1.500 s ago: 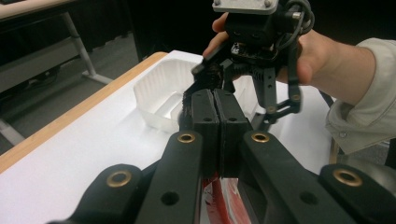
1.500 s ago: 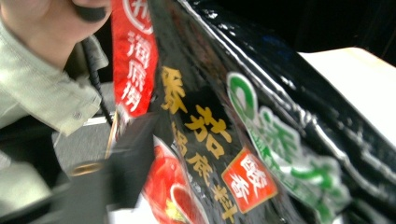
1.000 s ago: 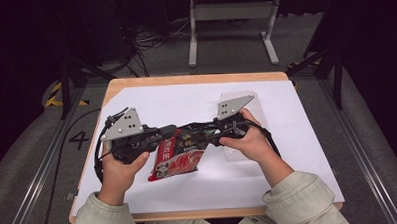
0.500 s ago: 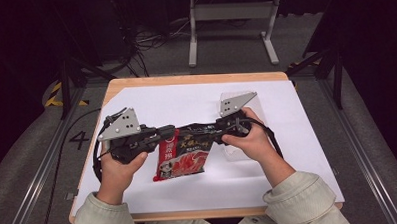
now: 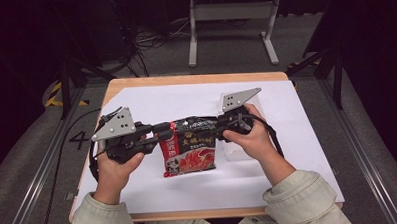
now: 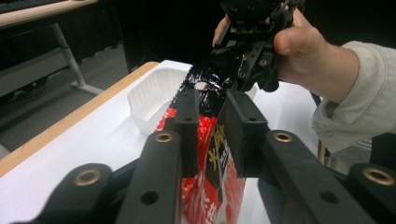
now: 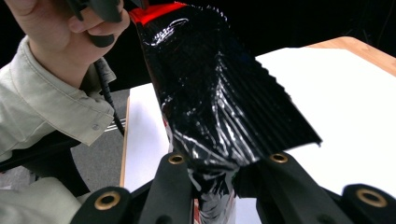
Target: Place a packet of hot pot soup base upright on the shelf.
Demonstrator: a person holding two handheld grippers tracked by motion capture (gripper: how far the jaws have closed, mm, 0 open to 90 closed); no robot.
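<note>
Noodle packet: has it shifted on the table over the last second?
Yes, slightly. The noodle packet, pinched by both the left hand-held gripper and the right hand-held gripper, has moved toward the table's right side.

The noodle packet (image 5: 190,147) is glossy black along its top and red below, with white and yellow lettering. Both black grippers carry brass-coloured rivets and grey plates. White paper (image 5: 296,113) covers the light wood table (image 5: 195,79); the sleeves (image 5: 304,201) are pale beige.
</note>
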